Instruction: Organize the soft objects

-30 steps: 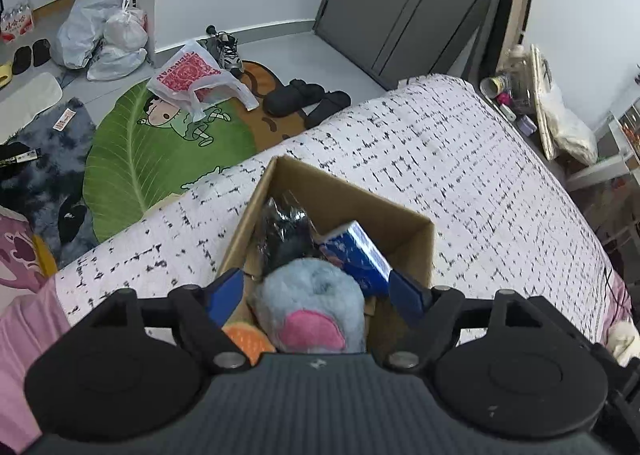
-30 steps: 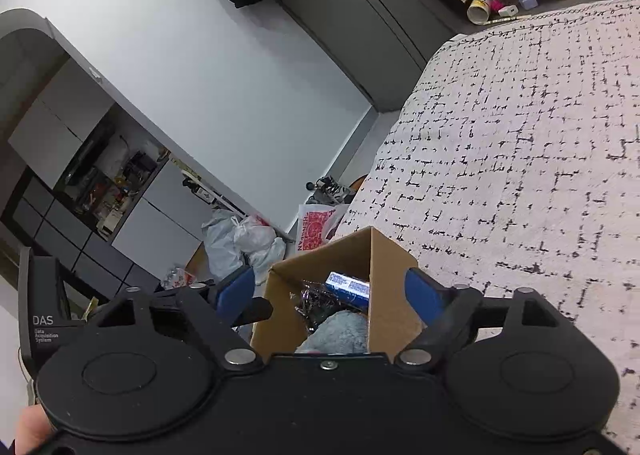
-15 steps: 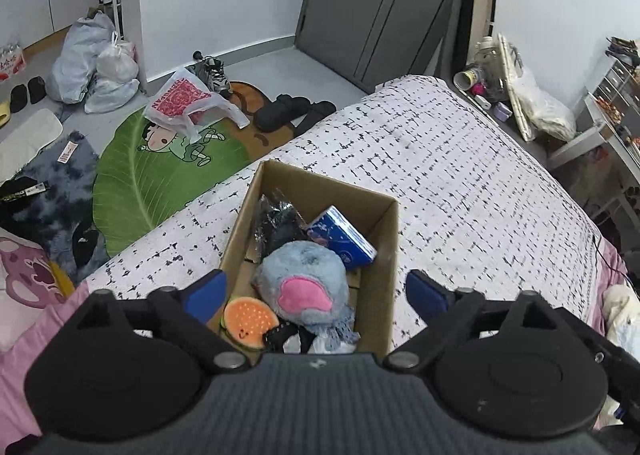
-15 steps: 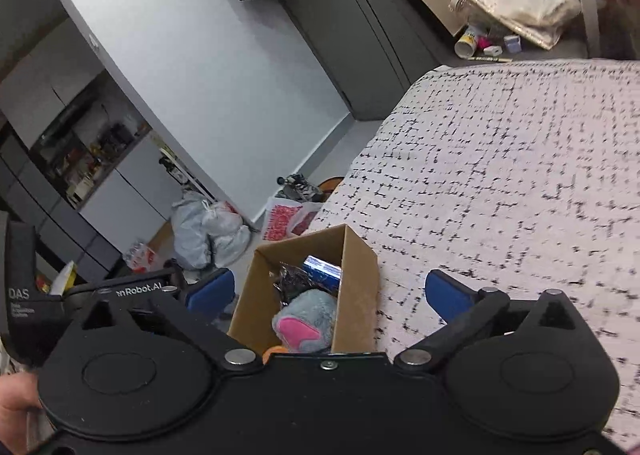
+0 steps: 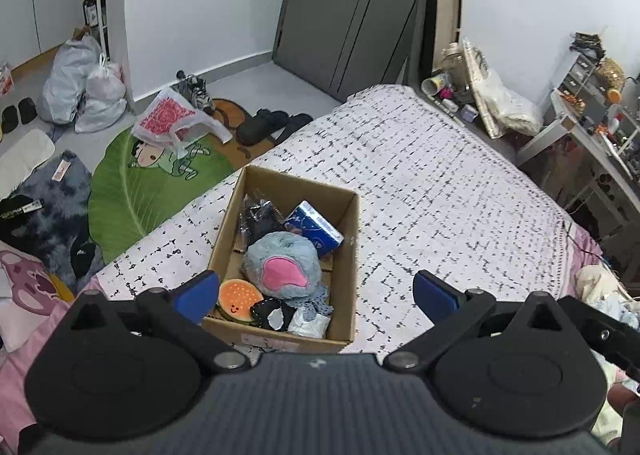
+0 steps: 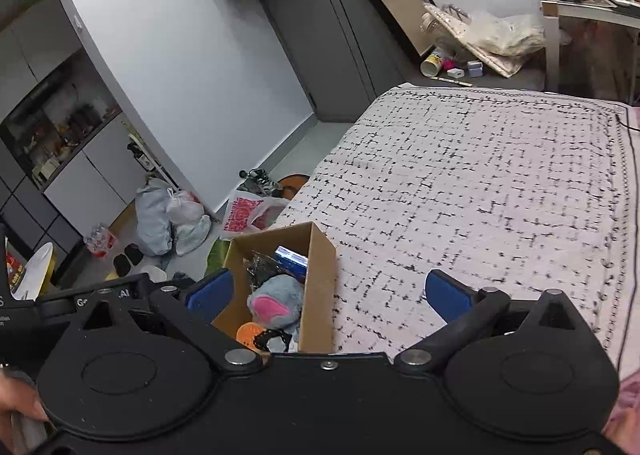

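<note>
The left gripper [image 5: 315,291], jaws spread wide after just opening with nothing between them, hangs above the near end of the cardboard box [image 5: 348,255] on the bed [image 5: 440,191]. The box's long axis runs near to far. Its blue plush [image 5: 282,265] lies just ahead, below. The right gripper [image 6: 327,293], also just opened and empty, sits farther right; the box wall hides most contents from that side.

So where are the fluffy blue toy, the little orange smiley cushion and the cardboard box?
fluffy blue toy [image 5: 280,251]: left wrist view, on its blue fur above the pink patch.
orange smiley cushion [image 5: 239,295]: left wrist view, on its orange face.
cardboard box [image 5: 352,255]: left wrist view, on its right wall.
</note>
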`<control>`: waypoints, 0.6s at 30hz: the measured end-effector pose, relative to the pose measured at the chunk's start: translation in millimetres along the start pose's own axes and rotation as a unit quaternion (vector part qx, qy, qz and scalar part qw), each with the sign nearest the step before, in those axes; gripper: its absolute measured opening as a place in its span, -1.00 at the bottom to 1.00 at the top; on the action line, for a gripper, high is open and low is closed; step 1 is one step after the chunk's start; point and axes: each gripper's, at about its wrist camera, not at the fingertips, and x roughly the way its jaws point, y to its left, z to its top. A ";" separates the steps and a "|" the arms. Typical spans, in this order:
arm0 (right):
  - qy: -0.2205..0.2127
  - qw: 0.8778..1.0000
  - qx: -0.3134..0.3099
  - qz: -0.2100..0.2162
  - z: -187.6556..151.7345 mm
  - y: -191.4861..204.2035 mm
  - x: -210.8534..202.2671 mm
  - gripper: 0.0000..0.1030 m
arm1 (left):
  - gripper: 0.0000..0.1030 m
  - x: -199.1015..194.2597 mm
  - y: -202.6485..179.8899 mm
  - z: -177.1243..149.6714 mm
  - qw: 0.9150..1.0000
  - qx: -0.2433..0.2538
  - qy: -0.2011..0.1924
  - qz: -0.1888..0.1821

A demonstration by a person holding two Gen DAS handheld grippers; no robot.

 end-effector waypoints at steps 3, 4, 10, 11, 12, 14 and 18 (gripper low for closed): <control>-0.003 1.000 0.001 -0.014 1.1 -2.4 -15.1 1.00 | 0.99 -11.9 -3.1 -2.4 1.000 0.007 -0.006 0.002; -0.005 1.000 0.002 -0.016 1.6 -2.7 -20.5 1.00 | 0.99 -15.5 -4.7 -3.1 1.000 0.011 -0.009 0.004; -0.010 1.000 0.012 -0.026 4.6 -9.3 -52.3 1.00 | 0.99 -36.5 -13.0 -10.2 1.000 0.023 -0.010 -0.002; -0.010 0.999 0.016 -0.028 4.2 -12.6 -56.8 1.00 | 0.99 -40.3 -14.2 -11.1 1.000 0.026 -0.010 -0.003; -0.009 0.999 0.019 -0.031 4.0 -14.9 -60.3 1.00 | 0.98 -43.5 -15.4 -11.7 1.000 0.028 -0.011 -0.002; -0.004 0.999 0.022 -0.033 1.9 -18.4 -66.5 1.00 | 0.99 -50.2 -16.8 -13.0 0.999 0.031 -0.012 0.001; 0.000 0.999 0.012 -0.037 -5.2 -21.1 -79.8 1.00 | 0.99 -65.2 -20.3 -17.1 0.999 0.037 -0.021 -0.002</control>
